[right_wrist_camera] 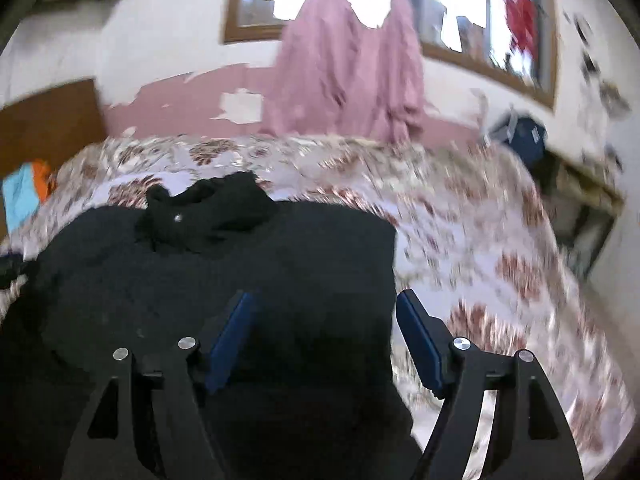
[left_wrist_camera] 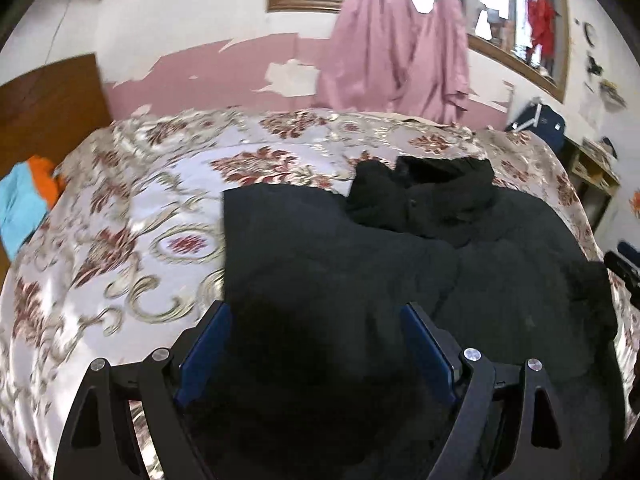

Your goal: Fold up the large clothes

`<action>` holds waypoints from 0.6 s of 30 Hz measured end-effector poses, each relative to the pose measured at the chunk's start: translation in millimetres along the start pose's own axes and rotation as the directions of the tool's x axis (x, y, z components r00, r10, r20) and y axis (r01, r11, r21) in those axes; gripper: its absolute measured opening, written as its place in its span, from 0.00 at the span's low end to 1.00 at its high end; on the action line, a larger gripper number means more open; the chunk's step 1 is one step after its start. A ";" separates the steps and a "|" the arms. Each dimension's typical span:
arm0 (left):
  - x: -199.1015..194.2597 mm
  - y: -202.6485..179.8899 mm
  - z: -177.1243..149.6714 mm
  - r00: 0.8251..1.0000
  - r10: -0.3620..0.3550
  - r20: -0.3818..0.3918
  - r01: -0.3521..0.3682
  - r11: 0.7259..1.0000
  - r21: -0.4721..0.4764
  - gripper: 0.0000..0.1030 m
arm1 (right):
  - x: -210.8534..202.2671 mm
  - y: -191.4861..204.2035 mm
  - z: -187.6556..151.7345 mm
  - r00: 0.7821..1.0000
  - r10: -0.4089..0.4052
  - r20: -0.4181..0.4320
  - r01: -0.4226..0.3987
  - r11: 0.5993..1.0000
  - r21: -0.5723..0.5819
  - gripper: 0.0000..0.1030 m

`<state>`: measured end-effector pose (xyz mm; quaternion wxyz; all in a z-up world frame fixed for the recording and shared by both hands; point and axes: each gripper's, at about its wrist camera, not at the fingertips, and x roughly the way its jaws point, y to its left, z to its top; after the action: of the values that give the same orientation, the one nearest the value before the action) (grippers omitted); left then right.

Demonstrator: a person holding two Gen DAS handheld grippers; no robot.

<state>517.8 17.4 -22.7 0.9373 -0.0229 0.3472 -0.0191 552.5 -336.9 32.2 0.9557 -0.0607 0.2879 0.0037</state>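
1. Nearest the left wrist camera is the left gripper (left_wrist_camera: 316, 344), a black two-finger tool with two blue pads (left_wrist_camera: 206, 356). Its jaws are spread wide above dark cloth, and nothing is pinched between them.
2. Nearest the right wrist camera is the right gripper (right_wrist_camera: 324, 340), of the same build with two blue pads (right_wrist_camera: 230, 344). Its jaws stand apart with nothing clamped; the right-hand edge of the dark cloth runs below the gap between them.
3. There is one task garment: a large black padded coat (left_wrist_camera: 360, 264), lying spread on the bed with its collar (left_wrist_camera: 424, 200) bunched at the far end. In the right wrist view the same coat (right_wrist_camera: 224, 264) fills the lower left, with one small pale button (right_wrist_camera: 177, 218) showing at the collar.
4. One bed is in view, covered by a shiny pale bedspread with red and gold flower patterns (left_wrist_camera: 132, 240). The coat lies on the side of it nearer the cameras.
5. On the far left edge of the bed lie two bright cloths, one light blue (left_wrist_camera: 20, 208) and one orange (left_wrist_camera: 42, 178), touching each other.
6. One pink curtain (left_wrist_camera: 396, 52) hangs in two drapes before a wood-framed window (left_wrist_camera: 304, 2).
7. One red garment (left_wrist_camera: 541, 24) hangs at the right of the window.
8. One dark blue bag (left_wrist_camera: 540, 118) sits on a shelf unit beyond the bed's right corner.
9. The right wrist view is blurred, so small things on the wall cannot be told.
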 end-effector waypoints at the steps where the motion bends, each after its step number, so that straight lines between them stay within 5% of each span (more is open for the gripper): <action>1: 2.8 -2.1 -0.3 1.000 -0.009 0.003 0.009 1.000 0.009 0.83 | 2.9 5.0 1.5 0.999 0.055 -0.001 -0.055 0.998 -0.007 0.67; 7: 18.8 -23.5 -10.4 0.999 -0.048 -0.026 0.051 0.991 0.123 0.83 | 32.4 48.3 -1.9 0.955 0.274 -0.113 -0.281 0.959 -0.047 0.67; 12: 41.0 -46.1 -21.9 0.991 0.067 -0.120 -0.032 0.962 0.271 0.86 | 68.3 74.2 -26.9 0.936 0.243 -0.256 -0.283 0.950 -0.135 0.67; 18: 56.8 -61.3 -24.8 0.966 0.186 -0.181 -0.121 0.939 0.321 0.88 | 85.5 80.3 -30.9 0.913 0.231 -0.335 -0.291 0.946 -0.141 0.70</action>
<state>543.4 -47.4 -74.9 0.8865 0.1525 0.4370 -0.0016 603.4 -263.2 -49.6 0.8784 -0.1115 0.4400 0.1495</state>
